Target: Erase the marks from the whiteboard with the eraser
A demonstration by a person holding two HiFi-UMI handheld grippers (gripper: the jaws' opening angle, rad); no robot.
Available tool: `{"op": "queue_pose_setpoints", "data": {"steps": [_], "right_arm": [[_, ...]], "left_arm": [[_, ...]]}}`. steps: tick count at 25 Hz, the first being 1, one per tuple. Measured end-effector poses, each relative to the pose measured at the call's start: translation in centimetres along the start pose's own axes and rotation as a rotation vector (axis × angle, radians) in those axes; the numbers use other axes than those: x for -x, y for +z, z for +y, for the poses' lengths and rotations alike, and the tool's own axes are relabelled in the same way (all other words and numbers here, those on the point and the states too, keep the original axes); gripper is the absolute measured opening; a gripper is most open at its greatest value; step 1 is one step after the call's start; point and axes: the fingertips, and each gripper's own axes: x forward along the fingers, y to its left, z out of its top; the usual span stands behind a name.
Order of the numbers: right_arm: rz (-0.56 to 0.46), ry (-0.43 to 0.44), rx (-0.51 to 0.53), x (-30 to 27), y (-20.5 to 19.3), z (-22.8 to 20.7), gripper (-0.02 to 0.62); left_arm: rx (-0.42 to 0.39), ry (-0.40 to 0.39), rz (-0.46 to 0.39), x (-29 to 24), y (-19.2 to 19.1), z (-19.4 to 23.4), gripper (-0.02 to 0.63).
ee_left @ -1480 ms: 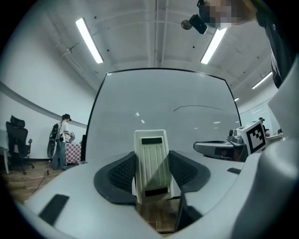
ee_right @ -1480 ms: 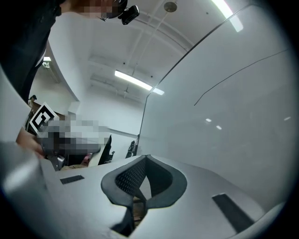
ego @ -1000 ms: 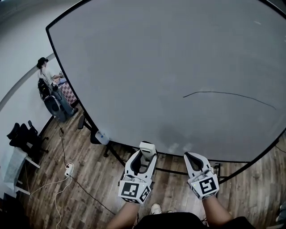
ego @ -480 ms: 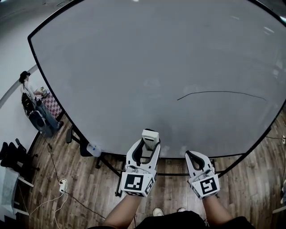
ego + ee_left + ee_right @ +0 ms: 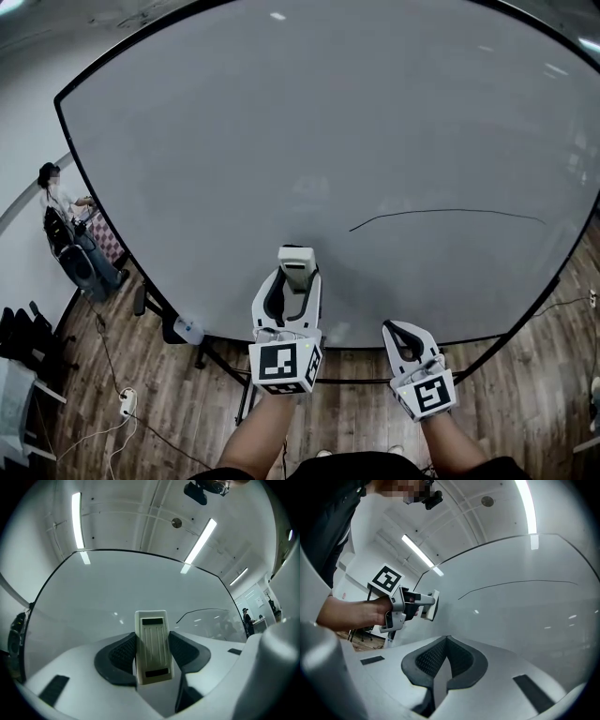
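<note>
A large whiteboard (image 5: pixel 281 122) fills most of the head view, and one long thin black line (image 5: pixel 441 214) runs across its right half. My left gripper (image 5: pixel 294 277) is shut on a white eraser (image 5: pixel 296 264), held up close to the board's lower middle, left of and below the line's left end. In the left gripper view the eraser (image 5: pixel 152 645) stands upright between the dark pads, with the line (image 5: pixel 201 612) up to its right. My right gripper (image 5: pixel 403 335) is shut and holds nothing, low by the board's bottom edge. The right gripper view shows the left gripper (image 5: pixel 423 603) and the line (image 5: pixel 515 585).
The board stands on a black frame (image 5: pixel 225 375) over a wood floor (image 5: pixel 159 412). A person (image 5: pixel 66 225) stands by a chair at the far left. A power strip (image 5: pixel 125 401) with a white cable lies on the floor at the lower left.
My left gripper has risen with the eraser, nearer to the board and the line's left end. The view has shifted, so the line sits lower and further left. The right gripper has barely moved.
</note>
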Motion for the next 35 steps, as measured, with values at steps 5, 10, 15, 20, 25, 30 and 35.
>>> {"op": "queue_pose_setpoints", "data": {"steps": [5, 10, 15, 20, 25, 30, 35], "right_arm": [[-0.002, 0.023, 0.013, 1.2, -0.2, -1.9, 0.018], [-0.018, 0.047, 0.018, 2.6, 0.4, -4.0, 0.018], [-0.032, 0.057, 0.029, 4.3, 0.6, -5.9, 0.018], [-0.047, 0.077, 0.043, 4.4, 1.2, -7.0, 0.018], [-0.029, 0.082, 0.003, 4.3, -0.1, -7.1, 0.018], [-0.067, 0.117, 0.043, 4.2, 0.7, -6.3, 0.018], [-0.076, 0.135, 0.065, 4.2, 1.3, -5.9, 0.018]], "left_arm": [[0.001, 0.047, -0.017, -1.8, 1.2, -0.6, 0.239], [-0.002, 0.096, -0.046, -3.2, 3.0, -1.4, 0.239], [0.009, 0.131, -0.029, -4.0, 3.7, -2.0, 0.239], [0.039, 0.151, -0.030, -4.6, 4.0, -2.0, 0.239], [0.067, 0.164, -0.046, -4.7, 3.6, -1.5, 0.239], [0.091, 0.199, -0.054, -4.7, 3.7, -1.6, 0.239], [0.125, 0.228, -0.070, -4.7, 3.8, -2.2, 0.239]]}}
